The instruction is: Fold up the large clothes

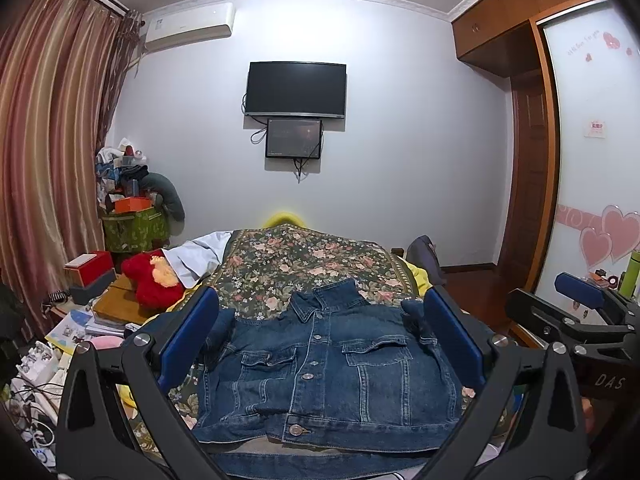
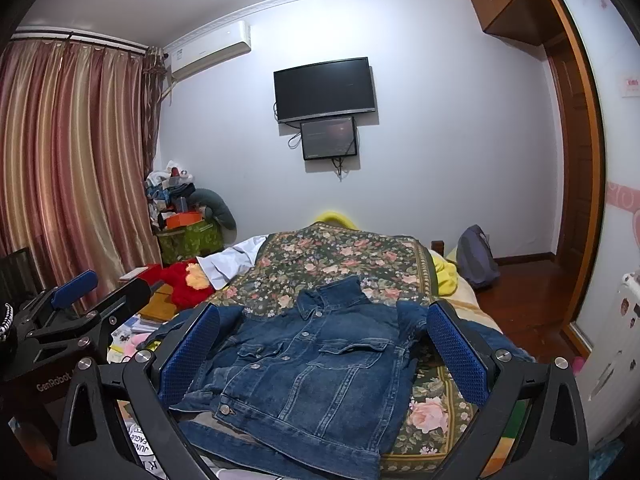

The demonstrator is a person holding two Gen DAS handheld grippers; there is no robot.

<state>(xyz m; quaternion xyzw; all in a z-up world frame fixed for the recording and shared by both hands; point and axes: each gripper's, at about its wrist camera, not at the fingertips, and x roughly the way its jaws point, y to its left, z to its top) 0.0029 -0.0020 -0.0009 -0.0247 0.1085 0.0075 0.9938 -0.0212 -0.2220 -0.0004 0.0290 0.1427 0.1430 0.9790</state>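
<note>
A dark blue denim jacket (image 1: 328, 372) lies front up and buttoned on the floral bedspread (image 1: 304, 260). Its collar points toward the far wall and its sleeves are bunched at its sides. In the left wrist view my left gripper (image 1: 320, 294) stands open, its blue pads (image 1: 192, 336) wide apart on either side of the jacket and touching nothing. The right wrist view shows the jacket (image 2: 312, 376) lying slightly askew. My right gripper (image 2: 323, 307) is open over the jacket's near hem, with nothing held. Each view catches the other gripper's blue pad (image 1: 580, 294) (image 2: 76, 283) at its edge.
A red plush toy (image 1: 152, 280) and a white cloth (image 1: 200, 252) lie at the bed's left edge. Books, boxes and cables crowd the left side (image 1: 80, 328). A grey backpack (image 2: 476, 256) and a yellow blanket (image 2: 444, 276) sit at the bed's right. A wardrobe (image 1: 592, 160) stands on the right.
</note>
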